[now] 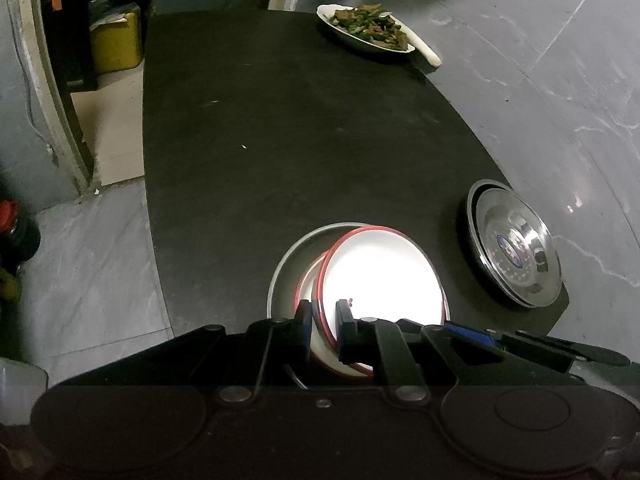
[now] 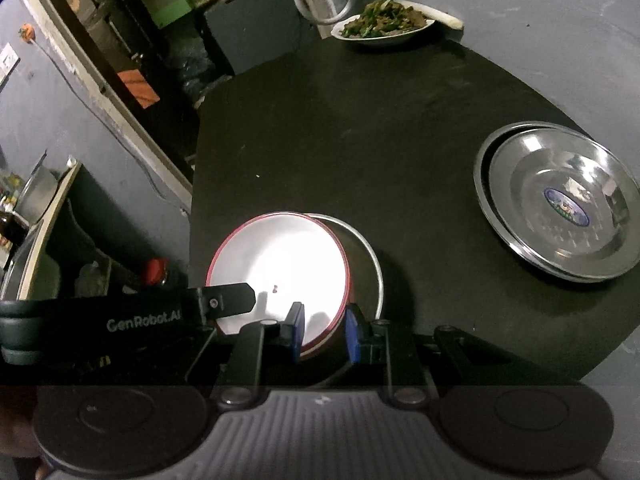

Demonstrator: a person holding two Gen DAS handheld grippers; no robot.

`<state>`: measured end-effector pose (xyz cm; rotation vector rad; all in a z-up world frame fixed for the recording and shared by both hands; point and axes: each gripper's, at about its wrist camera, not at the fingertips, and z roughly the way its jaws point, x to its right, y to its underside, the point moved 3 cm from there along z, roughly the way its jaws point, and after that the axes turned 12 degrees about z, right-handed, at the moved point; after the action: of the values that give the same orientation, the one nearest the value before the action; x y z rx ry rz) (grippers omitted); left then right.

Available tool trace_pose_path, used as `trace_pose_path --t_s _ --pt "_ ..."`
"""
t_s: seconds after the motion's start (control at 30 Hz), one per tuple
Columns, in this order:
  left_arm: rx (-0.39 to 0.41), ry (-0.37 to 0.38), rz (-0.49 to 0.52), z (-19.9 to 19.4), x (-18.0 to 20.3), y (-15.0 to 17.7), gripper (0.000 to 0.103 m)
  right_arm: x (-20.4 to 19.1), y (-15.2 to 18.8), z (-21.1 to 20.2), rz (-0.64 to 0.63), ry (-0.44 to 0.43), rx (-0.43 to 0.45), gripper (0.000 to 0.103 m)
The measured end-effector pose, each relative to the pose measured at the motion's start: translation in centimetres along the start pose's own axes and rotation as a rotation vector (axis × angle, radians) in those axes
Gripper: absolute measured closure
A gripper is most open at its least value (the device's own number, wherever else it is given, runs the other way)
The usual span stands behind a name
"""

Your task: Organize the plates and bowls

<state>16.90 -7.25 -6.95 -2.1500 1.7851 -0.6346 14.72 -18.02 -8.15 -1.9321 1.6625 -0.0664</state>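
On the dark desk [image 1: 320, 128], the left gripper [image 1: 323, 312] had its jaws clenched on the near rim of the red-rimmed white bowl [image 1: 380, 272], which sat off-centre inside a grey metal bowl [image 1: 286, 268]. The right gripper [image 2: 323, 330] gripped the same bowl's rim from the other side, jaws clamped across its wall. Well to the right lay the stacked steel plates [image 2: 560, 200]. With two thin rim grips, uneven lifting could probably tilt the bowl, letting it slip or drag the metal one along.

One marking reads — "GenRobot.AI" on the left gripper [image 2: 224, 300].
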Motion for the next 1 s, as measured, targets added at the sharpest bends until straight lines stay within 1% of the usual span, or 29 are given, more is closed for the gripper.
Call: trace_pose_path --t_s 0.23,0.37,0.53,0.7,0.77,0.87,1.0 --pt "-0.005 0.002 0.003 -0.2 0.0 0.1 0.088 -0.1 -0.6 0.3 -0.026 0.006 -0.043 0.079" --pt "-0.004 -0.012 -0.005 -0.3 -0.3 0.3 0.084 0.0 -0.7 0.2 -0.025 -0.007 -0.047 0.079" --pt "0.0 -0.005 -0.025 -0.6 -1.2 0.6 0.085 -0.3 -0.8 0.4 -0.036 -0.012 -0.048 0.078" --pt "0.017 -0.003 -0.011 -1.2 -1.4 0.6 0.084 -0.3 -0.5 0.3 -0.035 -0.007 -0.039 0.076" --pt "0.025 -0.004 -0.01 -1.5 -1.3 0.7 0.084 -0.2 -0.5 0.2 -0.034 -0.009 -0.035 0.074" --pt "0.034 -0.001 -0.01 -1.8 -1.3 0.8 0.084 -0.3 -0.5 -0.1 -0.03 -0.008 -0.02 0.071" --pt "0.051 -0.008 -0.003 -2.2 -1.4 0.8 0.084 -0.2 -0.3 -0.6 -0.016 -0.012 0.0 0.07"
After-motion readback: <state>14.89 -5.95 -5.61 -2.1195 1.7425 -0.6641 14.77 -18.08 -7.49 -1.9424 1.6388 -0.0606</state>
